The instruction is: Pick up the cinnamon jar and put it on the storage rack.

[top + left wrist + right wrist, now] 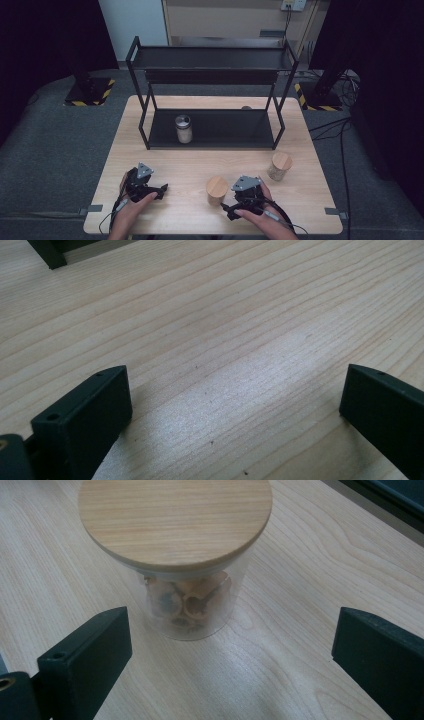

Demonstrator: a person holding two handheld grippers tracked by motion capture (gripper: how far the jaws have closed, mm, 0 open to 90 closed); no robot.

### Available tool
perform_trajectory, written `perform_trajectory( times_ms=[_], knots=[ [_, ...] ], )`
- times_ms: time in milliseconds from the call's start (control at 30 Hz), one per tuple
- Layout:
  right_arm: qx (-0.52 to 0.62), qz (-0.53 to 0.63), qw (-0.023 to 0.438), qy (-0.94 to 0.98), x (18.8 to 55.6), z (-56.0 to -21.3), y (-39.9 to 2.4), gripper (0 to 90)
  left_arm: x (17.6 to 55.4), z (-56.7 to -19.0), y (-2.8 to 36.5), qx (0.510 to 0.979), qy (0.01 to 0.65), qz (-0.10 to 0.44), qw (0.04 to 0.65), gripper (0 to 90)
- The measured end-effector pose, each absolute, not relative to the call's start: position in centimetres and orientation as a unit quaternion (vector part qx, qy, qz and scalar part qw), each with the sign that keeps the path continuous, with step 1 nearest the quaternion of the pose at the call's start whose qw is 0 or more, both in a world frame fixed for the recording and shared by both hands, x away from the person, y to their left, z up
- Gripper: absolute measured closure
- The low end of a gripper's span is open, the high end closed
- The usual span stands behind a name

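Observation:
A glass jar with a wooden lid (217,190) stands near the table's front edge and holds brown pieces. My right gripper (229,202) sits just to its right, held in a hand. In the right gripper view the jar (180,555) stands upright a little ahead of the open gripper (235,620), not between the jaws. My left gripper (158,192) rests at the front left, open over bare wood (237,377). A second wooden-lidded jar (279,166) stands at the right. A metal-capped shaker jar (183,129) sits on the lower shelf of the black rack (210,75).
The two-tier black rack takes up the back half of the wooden table (175,165); one of its feet (47,252) shows in the left gripper view. Cables trail from both grippers over the front edge. Grey floor surrounds the table.

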State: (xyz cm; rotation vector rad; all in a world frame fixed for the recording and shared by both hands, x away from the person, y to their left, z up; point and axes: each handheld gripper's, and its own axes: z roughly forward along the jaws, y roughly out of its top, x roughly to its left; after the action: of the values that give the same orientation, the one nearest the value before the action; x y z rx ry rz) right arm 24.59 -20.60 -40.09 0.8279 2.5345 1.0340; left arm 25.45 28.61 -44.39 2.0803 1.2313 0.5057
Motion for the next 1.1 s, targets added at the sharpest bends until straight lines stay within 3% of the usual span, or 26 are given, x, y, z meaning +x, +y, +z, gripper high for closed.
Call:
perform_trajectory(
  times_ms=[1100],
  knots=[
    [0.306,0.408,0.134,0.850,24.0,-42.0,-19.4,4.6,25.5,-44.4,28.6,0.795,0.471,0.193,0.330,0.0]
  ],
)
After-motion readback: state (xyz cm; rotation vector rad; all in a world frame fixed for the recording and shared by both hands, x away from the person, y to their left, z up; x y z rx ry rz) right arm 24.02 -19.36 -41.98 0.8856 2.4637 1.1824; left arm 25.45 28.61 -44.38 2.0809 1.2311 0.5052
